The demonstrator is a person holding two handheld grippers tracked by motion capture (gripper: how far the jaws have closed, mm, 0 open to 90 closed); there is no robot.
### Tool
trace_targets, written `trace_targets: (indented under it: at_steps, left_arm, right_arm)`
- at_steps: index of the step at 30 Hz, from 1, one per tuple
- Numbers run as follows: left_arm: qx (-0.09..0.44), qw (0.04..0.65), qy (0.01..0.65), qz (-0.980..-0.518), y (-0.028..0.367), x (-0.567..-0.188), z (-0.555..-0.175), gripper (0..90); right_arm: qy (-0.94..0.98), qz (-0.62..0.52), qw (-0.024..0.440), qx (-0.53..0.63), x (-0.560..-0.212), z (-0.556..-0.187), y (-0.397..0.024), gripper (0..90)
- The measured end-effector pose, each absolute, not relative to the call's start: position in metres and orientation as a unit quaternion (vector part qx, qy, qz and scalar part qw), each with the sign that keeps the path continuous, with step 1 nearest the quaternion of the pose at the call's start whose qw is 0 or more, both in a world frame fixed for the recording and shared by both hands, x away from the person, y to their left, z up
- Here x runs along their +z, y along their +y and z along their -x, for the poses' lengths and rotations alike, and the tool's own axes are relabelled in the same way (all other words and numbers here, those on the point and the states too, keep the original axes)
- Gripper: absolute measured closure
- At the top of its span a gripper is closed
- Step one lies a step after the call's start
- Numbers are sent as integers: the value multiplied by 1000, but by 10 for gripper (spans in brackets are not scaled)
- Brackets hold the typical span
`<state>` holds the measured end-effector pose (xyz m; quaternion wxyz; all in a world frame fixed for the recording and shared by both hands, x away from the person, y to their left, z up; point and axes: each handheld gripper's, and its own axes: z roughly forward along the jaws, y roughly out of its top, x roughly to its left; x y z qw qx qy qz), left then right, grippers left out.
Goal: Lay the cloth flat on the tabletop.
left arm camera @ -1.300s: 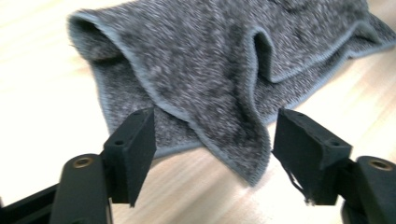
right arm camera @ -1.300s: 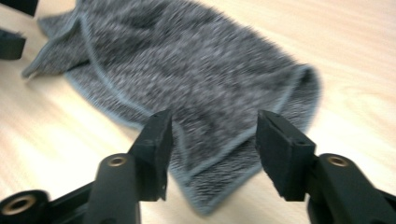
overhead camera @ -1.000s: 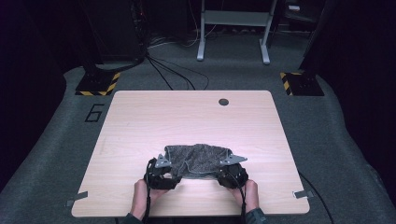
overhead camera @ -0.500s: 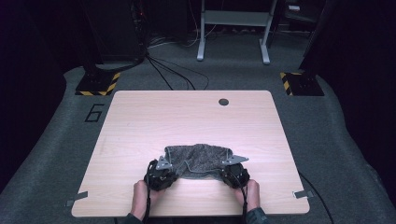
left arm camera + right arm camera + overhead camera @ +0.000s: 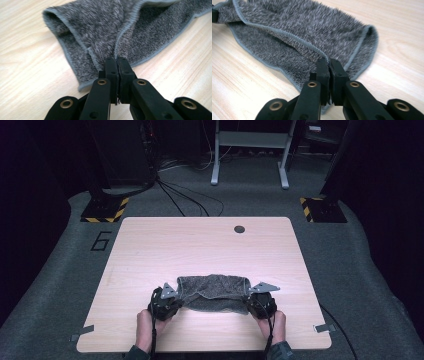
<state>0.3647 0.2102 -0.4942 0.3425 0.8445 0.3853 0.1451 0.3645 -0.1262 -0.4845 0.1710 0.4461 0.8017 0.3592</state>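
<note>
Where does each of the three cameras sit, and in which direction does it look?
High view: above the person's side, looking forward and down on the table; both hands, the left gripper and the right gripper show.
Left gripper view: rides on the left gripper, looking along its shut jaws at the grey towel.
Right gripper view: rides on the right gripper, looking along its shut jaws at the towel's other end.
Shared: all three show the towel on the wooden table.

Towel (image 5: 212, 292) on table's (image 5: 200, 245) near edge — between both grippers.
</note>
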Motion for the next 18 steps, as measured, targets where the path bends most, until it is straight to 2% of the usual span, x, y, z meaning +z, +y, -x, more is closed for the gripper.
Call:
trace_targets:
  at_steps: [11, 18]
  left_arm:
    - [142, 353, 388, -839, 218, -490, -365, 889]
    - [127, 359, 387, -840, 220, -491, -378, 891]
  right_arm:
    - [799, -444, 170, 368, -473, -353, -133, 879]
    - [798, -442, 169, 372, -467, -359, -135, 882]
